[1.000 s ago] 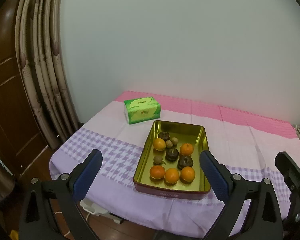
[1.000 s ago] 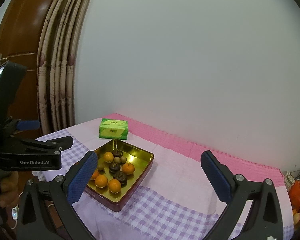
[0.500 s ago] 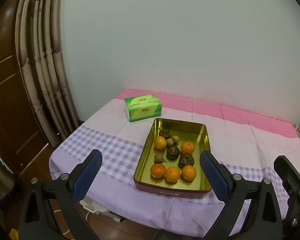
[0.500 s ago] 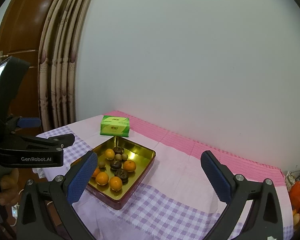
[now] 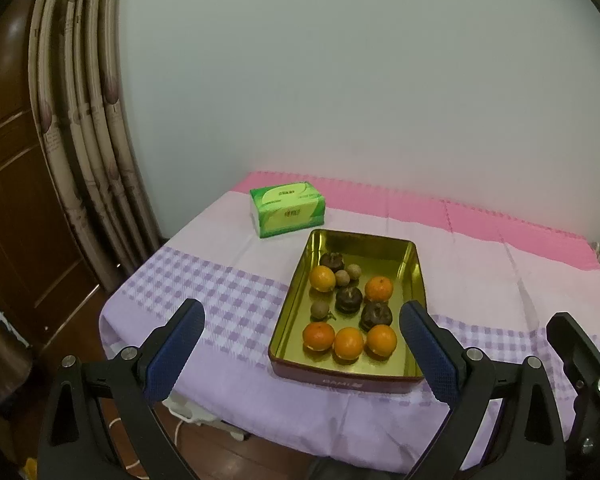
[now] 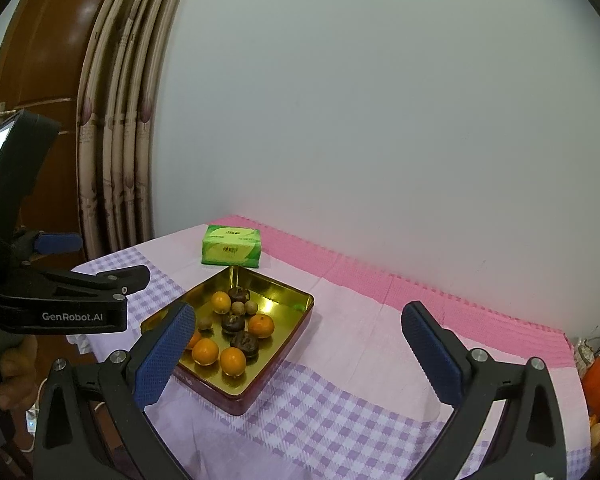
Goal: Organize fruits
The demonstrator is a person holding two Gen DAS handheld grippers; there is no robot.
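Fruits [image 5: 350, 308] lie all inside the golden tin [image 5: 416, 280] at lower centre, partly grouped: three oranges in the nearest row. Both tongs, left [image 5: 302, 350] and right [image 6: 300, 350], hang spread and empty, probably ready for sorting or already done.

Both views are evenly and rather dimly lit by soft indoor light; the wall [image 5: 360, 80] falls off to grey near the corners; glare shows on the gold tin [image 6: 278, 300] and the door [image 6: 60, 40]; fisheye bending curves the curtain [image 5: 80, 140]; black vignette rings the edges; focus is sharp.
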